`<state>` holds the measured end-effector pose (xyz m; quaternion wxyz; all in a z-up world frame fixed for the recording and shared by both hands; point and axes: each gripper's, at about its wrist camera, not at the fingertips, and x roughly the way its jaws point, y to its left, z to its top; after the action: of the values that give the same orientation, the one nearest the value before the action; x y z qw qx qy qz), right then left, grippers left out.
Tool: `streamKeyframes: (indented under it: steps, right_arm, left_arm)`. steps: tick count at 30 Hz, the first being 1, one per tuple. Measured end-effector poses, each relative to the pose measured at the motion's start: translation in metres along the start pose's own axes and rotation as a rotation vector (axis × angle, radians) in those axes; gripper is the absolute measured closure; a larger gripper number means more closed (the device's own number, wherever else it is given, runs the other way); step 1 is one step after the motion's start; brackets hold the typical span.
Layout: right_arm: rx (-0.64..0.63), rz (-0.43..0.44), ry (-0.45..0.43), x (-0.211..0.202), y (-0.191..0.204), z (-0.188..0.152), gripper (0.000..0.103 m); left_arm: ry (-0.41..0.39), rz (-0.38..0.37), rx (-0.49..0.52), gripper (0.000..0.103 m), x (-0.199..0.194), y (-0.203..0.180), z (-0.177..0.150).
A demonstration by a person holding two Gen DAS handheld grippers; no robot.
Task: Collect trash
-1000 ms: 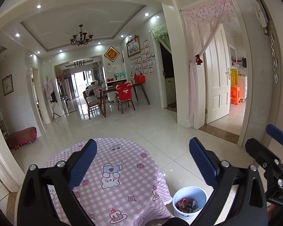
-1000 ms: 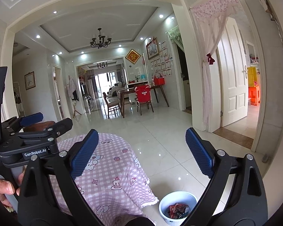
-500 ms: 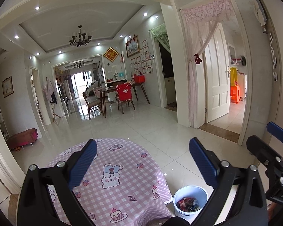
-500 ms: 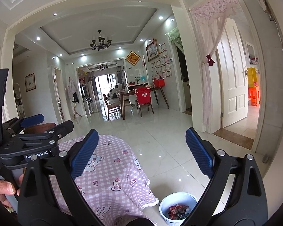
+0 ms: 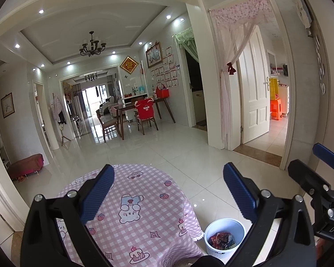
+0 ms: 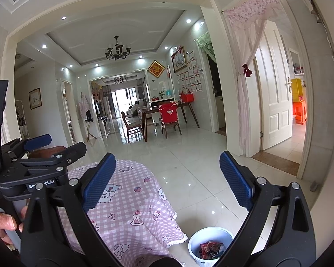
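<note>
Left gripper (image 5: pixel 168 191) is held above the round table, jaws spread wide, nothing between the blue pads (image 5: pixel 97 197). Right gripper (image 6: pixel 167 179) is held likewise, wide apart and empty, to the right of the left one. The pink checked tablecloth (image 5: pixel 142 220) is seen bare of litter in both views. A white bin (image 5: pixel 225 238) stands on the tiled floor (image 5: pixel 178 153) just beside the table's near right edge; red and dark wrappers (image 6: pixel 211 249) lie inside it.
</note>
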<state>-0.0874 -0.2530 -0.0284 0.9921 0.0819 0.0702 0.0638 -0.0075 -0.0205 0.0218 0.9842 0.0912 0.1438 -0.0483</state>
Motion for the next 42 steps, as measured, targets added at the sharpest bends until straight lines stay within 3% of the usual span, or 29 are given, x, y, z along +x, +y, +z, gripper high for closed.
streamKeyframes:
  steps: [42]
  right_arm:
    - [0.019, 0.0, 0.013, 0.005, -0.009, -0.003, 0.01]
  left_arm:
    - [0.024, -0.002, 0.012, 0.007, 0.009, 0.003, -0.016]
